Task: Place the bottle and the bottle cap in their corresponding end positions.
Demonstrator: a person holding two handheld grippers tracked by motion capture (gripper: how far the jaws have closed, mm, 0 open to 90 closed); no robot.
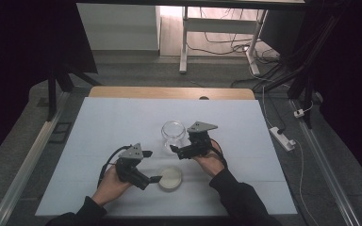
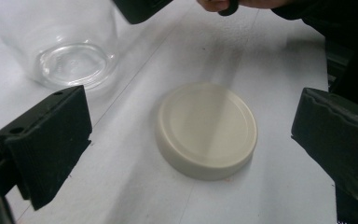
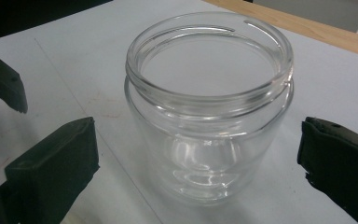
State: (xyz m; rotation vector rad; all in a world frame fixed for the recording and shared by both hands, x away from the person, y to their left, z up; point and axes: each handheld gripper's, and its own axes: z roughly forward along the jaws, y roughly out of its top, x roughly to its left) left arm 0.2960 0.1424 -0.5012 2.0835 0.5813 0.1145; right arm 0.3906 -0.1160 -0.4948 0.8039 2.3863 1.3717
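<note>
Our left gripper [image 2: 191, 140] stands wide open and empty, its jaws either side of the cream lid [image 2: 207, 129], which lies flat just ahead; our right gripper [image 3: 196, 154], equally open, faces the upright glass jar [image 3: 209, 102] just beyond the lid

The jar [image 3: 209, 112] in front of my right gripper [image 3: 198, 154] is clear, glossy glass, smooth with moulded thread ridges at its rim. Near the jar, the lid [image 2: 207, 129] looks like cream plastic, smooth with a soft sheen. My left gripper [image 2: 191, 140] has matt black jaws, faintly rough at the edges. Under the jar lies a pale, matt sheet [image 1: 122, 127], paper-like, faintly scuffed. Beyond the jar, the table edge [image 1: 169, 92] is light, smooth wood.
</note>
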